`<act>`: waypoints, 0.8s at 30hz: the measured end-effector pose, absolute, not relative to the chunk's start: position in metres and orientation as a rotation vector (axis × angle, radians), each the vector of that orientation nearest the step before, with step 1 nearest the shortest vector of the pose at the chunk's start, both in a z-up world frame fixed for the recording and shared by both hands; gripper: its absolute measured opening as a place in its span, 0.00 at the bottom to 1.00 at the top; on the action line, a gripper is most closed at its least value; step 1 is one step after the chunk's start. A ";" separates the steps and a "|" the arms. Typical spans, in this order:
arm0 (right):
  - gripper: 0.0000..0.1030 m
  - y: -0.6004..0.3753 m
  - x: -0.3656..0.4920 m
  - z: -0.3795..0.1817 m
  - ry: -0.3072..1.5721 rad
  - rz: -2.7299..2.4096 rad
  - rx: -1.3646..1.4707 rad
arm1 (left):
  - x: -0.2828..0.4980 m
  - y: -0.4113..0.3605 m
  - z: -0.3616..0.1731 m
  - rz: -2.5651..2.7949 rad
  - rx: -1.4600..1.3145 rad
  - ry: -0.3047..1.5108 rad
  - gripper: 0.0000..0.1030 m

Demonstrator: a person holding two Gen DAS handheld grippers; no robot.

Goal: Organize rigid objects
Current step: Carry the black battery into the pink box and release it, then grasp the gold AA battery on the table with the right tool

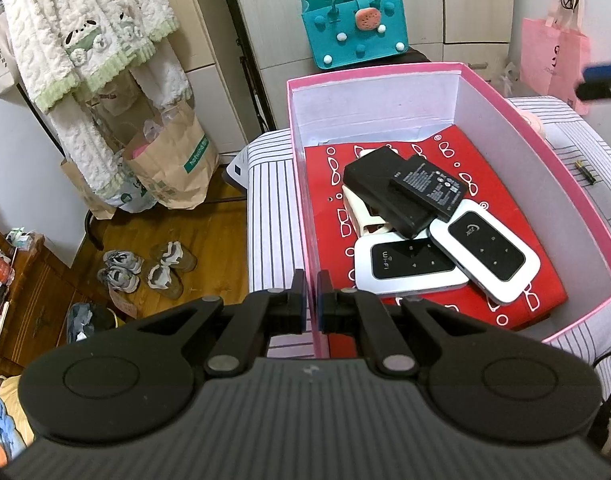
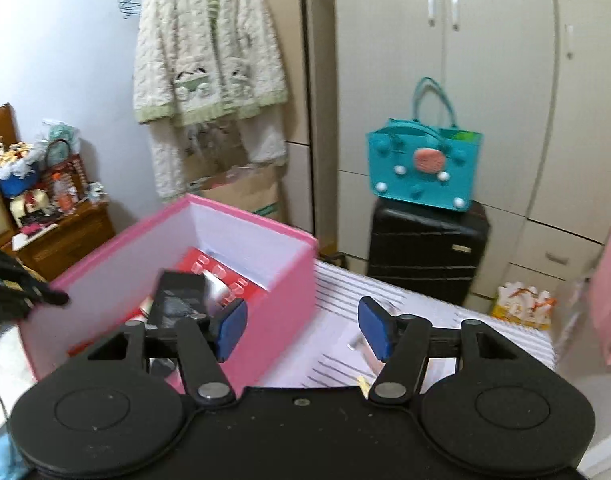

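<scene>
Left tongs (image 1: 312,296) clamp pink box (image 1: 545,136) wall; right tongs (image 2: 301,330) gape empty

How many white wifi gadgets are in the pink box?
2. One wifi gadget lies near the pink box's front; the other overlaps it on the right. More may hide under the black ones.

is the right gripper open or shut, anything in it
Open and empty: in its own view the right gripper has its blue pads wide apart, only striped cloth showing between them.
</scene>
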State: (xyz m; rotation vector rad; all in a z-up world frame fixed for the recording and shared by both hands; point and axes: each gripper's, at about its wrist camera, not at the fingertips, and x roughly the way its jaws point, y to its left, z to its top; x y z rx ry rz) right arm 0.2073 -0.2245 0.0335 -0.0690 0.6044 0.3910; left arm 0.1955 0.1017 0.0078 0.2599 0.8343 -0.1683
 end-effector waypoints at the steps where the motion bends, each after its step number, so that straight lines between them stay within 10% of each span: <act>1: 0.65 -0.230 0.203 0.027 0.599 0.381 -0.070 | 0.196 0.102 0.008 -0.168 0.256 0.835 0.04; 24: 0.61 -0.285 0.214 -0.095 0.738 0.114 -0.008 | 0.194 0.103 0.006 -0.199 0.252 0.842 0.04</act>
